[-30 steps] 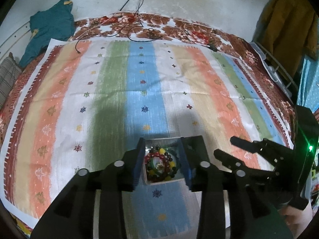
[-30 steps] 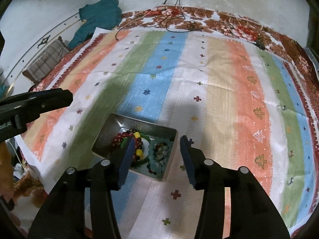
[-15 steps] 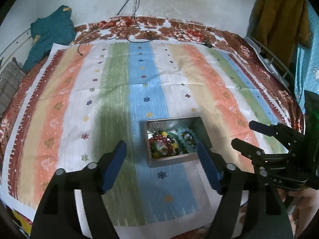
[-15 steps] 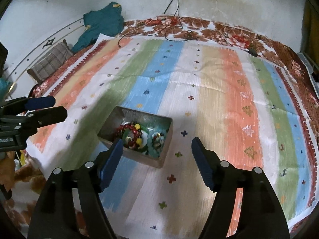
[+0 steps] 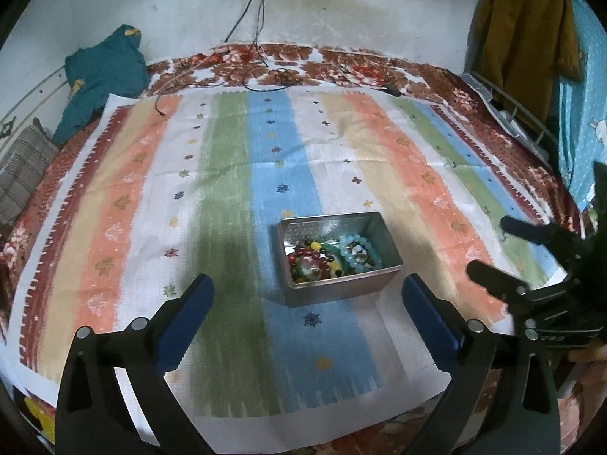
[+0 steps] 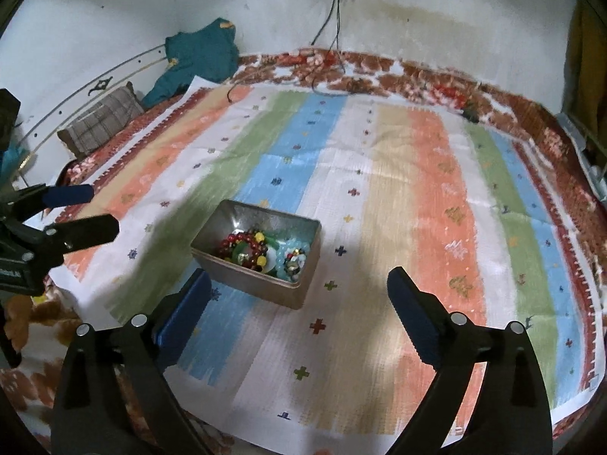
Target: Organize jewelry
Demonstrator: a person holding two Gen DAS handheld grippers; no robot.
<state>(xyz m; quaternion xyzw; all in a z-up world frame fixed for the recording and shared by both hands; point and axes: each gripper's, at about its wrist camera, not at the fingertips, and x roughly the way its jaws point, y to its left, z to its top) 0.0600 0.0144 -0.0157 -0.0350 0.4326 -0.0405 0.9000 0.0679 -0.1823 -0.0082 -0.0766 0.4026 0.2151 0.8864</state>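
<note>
We saw the left gripper (image 5: 307, 295) and right gripper (image 6: 299, 288) with jaws opening wide, nothing between the blue pads. The metal tin (image 5: 341, 292) sat just beyond both on the striped cloth (image 5: 227, 189). Inside it lay beaded bracelets (image 5: 326, 259), red, green and pale blue.

Both the left gripper (image 5: 305, 299) and the right gripper (image 6: 299, 295) angled downward, side by side, jaws opening, nothing between them.
</note>
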